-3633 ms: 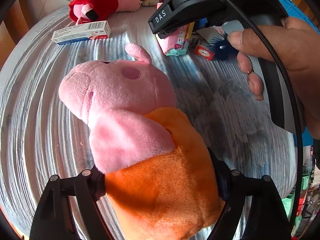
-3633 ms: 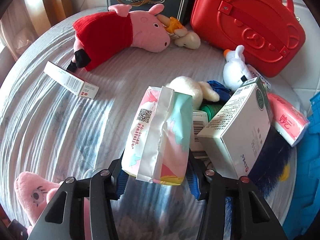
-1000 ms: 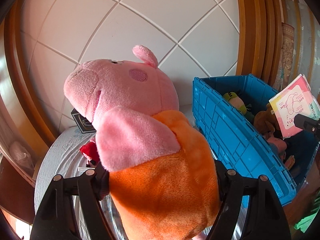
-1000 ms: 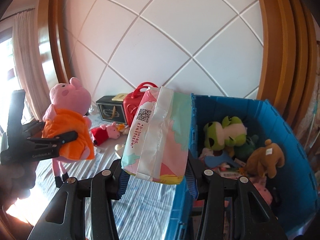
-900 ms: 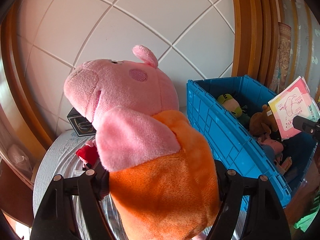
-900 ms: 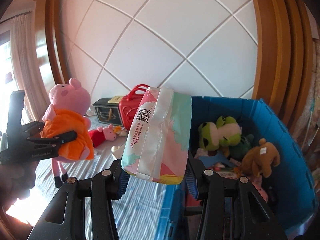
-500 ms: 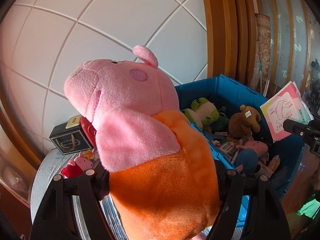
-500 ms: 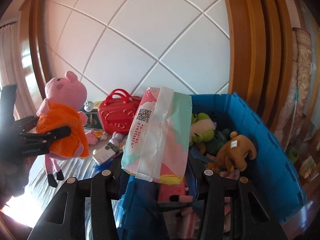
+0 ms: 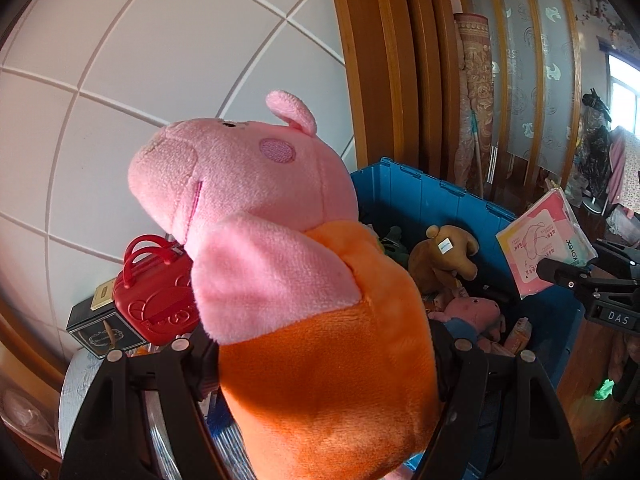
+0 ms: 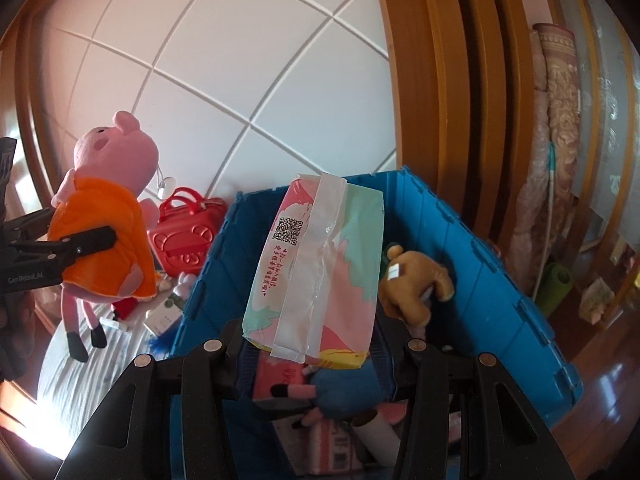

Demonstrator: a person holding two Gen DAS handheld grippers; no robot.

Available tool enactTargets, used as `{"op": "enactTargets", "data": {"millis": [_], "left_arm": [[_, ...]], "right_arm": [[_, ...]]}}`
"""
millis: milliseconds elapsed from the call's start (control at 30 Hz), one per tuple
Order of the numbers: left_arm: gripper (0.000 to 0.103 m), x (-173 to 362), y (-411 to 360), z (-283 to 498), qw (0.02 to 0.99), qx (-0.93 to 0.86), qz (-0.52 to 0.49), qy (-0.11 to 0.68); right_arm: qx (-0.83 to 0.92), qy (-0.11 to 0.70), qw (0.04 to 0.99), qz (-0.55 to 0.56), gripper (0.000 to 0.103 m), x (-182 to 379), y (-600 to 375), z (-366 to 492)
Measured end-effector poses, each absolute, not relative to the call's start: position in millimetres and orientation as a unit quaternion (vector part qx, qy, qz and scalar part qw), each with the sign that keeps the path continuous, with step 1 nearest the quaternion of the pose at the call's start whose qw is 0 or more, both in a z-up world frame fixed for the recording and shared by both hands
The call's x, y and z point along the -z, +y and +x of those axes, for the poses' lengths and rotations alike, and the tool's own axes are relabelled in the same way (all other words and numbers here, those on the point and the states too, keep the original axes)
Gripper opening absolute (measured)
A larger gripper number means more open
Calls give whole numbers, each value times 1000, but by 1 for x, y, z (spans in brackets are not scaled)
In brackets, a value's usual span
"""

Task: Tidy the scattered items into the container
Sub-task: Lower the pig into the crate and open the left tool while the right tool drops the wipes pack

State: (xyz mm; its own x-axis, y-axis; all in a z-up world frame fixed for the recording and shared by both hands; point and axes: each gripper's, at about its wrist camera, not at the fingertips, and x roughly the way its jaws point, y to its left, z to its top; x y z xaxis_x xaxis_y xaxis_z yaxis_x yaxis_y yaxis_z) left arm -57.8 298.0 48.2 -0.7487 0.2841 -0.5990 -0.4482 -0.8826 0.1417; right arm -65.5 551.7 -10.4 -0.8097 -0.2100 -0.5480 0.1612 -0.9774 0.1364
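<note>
My left gripper [image 9: 324, 354] is shut on a pink pig plush in an orange dress [image 9: 280, 280], held in the air beside the blue crate [image 9: 440, 200]. In the right wrist view that pig plush [image 10: 104, 216] hangs left of the crate with its legs dangling. My right gripper [image 10: 316, 344] is shut on a pastel tissue pack [image 10: 316, 268], held above the open blue crate [image 10: 480, 264]. The crate holds a brown bear plush [image 10: 416, 284], a small pig plush [image 9: 472, 312] and several other items.
A red toy suitcase [image 10: 184, 240] and a dark gift box [image 9: 100, 328] stand at the back of the grey striped table [image 10: 72, 376], with small boxes and a blue tuft near the crate. A white tiled wall and wooden frame rise behind. Rolled rugs [image 10: 556, 152] lean at the right.
Both grippers have swung from over the table toward the crate with their loads. The tissue pack now hangs over the crate's inside, and the pig plush is nearer its left wall.
</note>
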Motion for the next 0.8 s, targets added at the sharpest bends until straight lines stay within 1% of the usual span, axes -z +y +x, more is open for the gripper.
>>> {"op": "enactTargets", "data": {"millis": [533,800], "left_arm": [[76,-40,390,-89,262,-900,-303,172],[76,-33,411,-100,279,-892,-304,182]], "right_arm": [[945,-67,40,316,47,31,615,-72],[940,-78,18,331,47,41,636,-79]]}}
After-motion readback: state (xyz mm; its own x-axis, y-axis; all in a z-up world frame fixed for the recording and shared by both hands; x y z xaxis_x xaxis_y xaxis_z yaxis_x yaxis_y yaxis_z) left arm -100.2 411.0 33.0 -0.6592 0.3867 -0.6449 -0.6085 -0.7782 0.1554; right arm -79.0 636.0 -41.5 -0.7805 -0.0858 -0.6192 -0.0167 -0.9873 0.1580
